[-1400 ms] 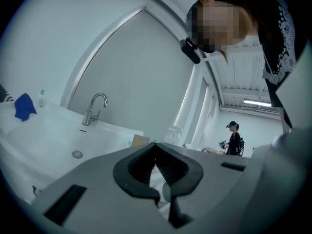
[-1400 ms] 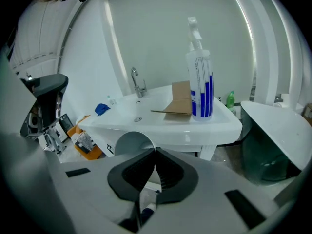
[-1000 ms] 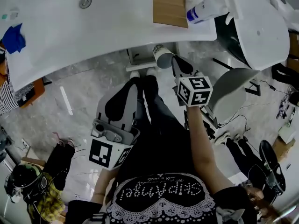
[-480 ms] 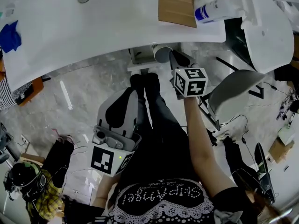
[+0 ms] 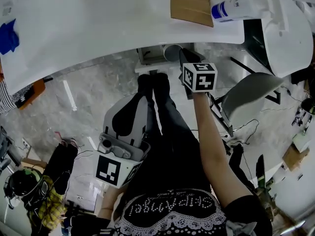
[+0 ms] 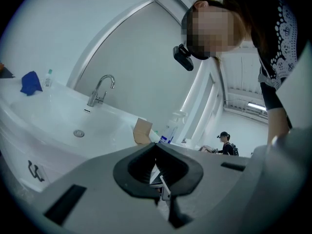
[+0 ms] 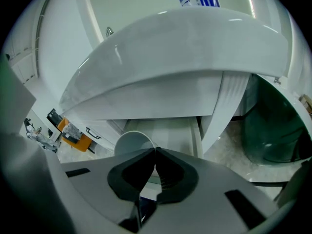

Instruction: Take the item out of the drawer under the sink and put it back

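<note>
Presently my right gripper [image 7: 155,152] pinches the paper cup [image 7: 132,144] by its rim at twelve o'clock over the open drawer [image 7: 175,130] under the sink [image 5: 123,28], poised to return it, while my left gripper [image 6: 156,146] idles at seven o'clock, pressed together and empty.

Two tools [image 5: 134,96] [image 5: 183,57], one cup [image 5: 171,51] (white), one bottle [image 5: 235,7].

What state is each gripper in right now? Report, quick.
Left gripper: closed, nothing between its jaws.
Right gripper: closed on the rim of the white cup.
</note>
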